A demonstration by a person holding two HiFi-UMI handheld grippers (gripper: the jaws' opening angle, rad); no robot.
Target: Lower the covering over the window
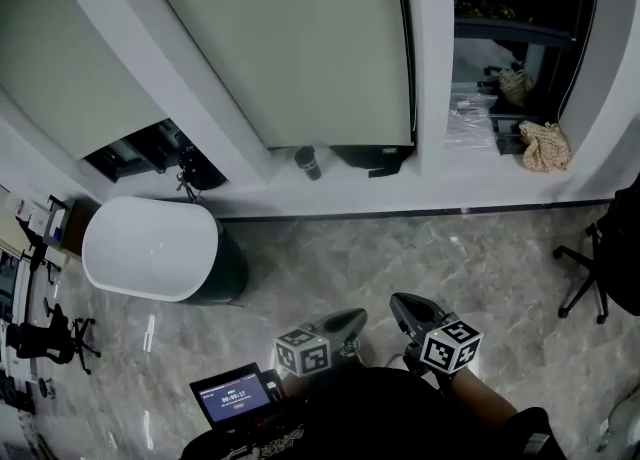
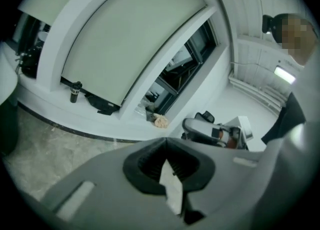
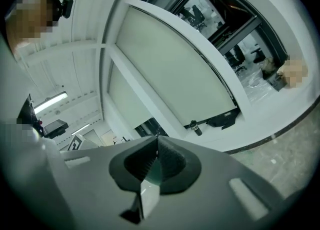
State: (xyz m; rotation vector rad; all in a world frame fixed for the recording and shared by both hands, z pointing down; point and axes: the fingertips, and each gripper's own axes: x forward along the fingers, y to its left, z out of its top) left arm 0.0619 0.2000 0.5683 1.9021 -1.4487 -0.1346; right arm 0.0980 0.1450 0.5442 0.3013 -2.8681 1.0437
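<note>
A pale roller blind (image 1: pixel 290 38) covers the middle window pane, its bottom edge just above the white sill (image 1: pixel 440 183). The left pane's blind (image 1: pixel 60 58) stops higher, with a dark gap under it. The right pane (image 1: pixel 520 8) is bare and dark. Both grippers are held low, far from the window. My left gripper (image 1: pixel 345 323) is shut and empty, and so is my right gripper (image 1: pixel 405 308). The left gripper view shows its closed jaws (image 2: pixel 166 140) below the middle blind (image 2: pixel 135 39). The right gripper view shows closed jaws (image 3: pixel 157 139) below the same blind (image 3: pixel 175 69).
A dark cup (image 1: pixel 308 162) and a black object (image 1: pixel 375 159) stand on the sill under the middle blind. A beige bundle (image 1: pixel 545 145) lies at the sill's right. A white oval tub (image 1: pixel 150 248) stands left, an office chair (image 1: pixel 590 268) right. A small screen (image 1: pixel 235 393) sits by my body.
</note>
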